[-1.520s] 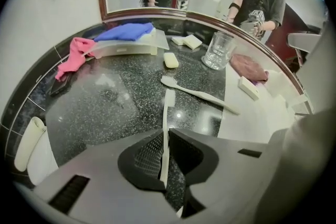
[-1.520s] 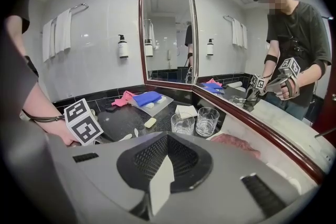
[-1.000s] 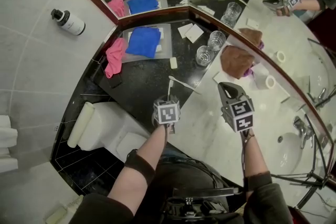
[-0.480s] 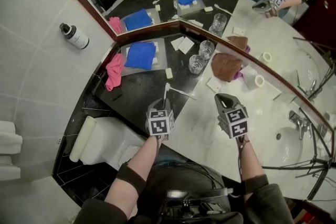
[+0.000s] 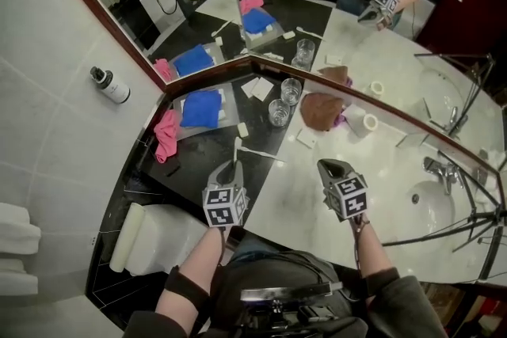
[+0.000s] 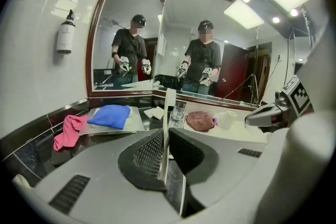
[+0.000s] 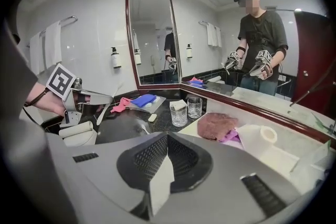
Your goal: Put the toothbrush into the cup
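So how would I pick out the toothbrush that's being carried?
Find the black counter in the mirrored corner. Over its front part the left claw is shut on a white toothbrush, clear of the surface; a similar white stick beside it lies flat.

No words, brands or numbers can be read anywhere. The cube (image 5: 224, 206) on the left hand-held gripper (image 5: 227, 170), at about six o'clock in the head view, and the cube (image 5: 347, 196) on the right hand-held gripper (image 5: 327, 165), at about five o'clock, carry black-and-white square marker patterns, not letters or digits. The bottle (image 5: 109, 85) on the tiled wall, at about ten o'clock, bears a pale label whose print is too small to make out.
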Action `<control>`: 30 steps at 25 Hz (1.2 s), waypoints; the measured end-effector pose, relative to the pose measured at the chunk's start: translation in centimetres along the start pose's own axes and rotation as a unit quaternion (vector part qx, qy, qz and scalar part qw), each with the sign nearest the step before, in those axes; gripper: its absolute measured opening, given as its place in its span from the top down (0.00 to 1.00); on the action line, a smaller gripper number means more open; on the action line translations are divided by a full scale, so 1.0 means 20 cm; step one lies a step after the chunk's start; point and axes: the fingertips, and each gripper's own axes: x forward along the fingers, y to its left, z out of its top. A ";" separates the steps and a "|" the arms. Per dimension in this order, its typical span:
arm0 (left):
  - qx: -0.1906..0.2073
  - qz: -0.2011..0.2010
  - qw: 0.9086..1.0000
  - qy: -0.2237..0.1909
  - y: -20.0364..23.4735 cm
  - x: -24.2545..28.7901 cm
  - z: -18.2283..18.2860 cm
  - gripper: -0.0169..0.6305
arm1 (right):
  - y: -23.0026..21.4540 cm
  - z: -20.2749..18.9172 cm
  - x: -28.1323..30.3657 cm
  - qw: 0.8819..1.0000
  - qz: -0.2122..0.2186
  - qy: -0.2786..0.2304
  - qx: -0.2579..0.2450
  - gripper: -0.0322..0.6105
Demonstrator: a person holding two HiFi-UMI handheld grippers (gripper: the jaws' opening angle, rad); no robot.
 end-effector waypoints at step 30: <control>-0.020 -0.138 0.980 -0.140 -0.05 0.57 0.69 0.94 | 0.24 0.13 0.38 0.998 0.057 -0.015 0.003 0.92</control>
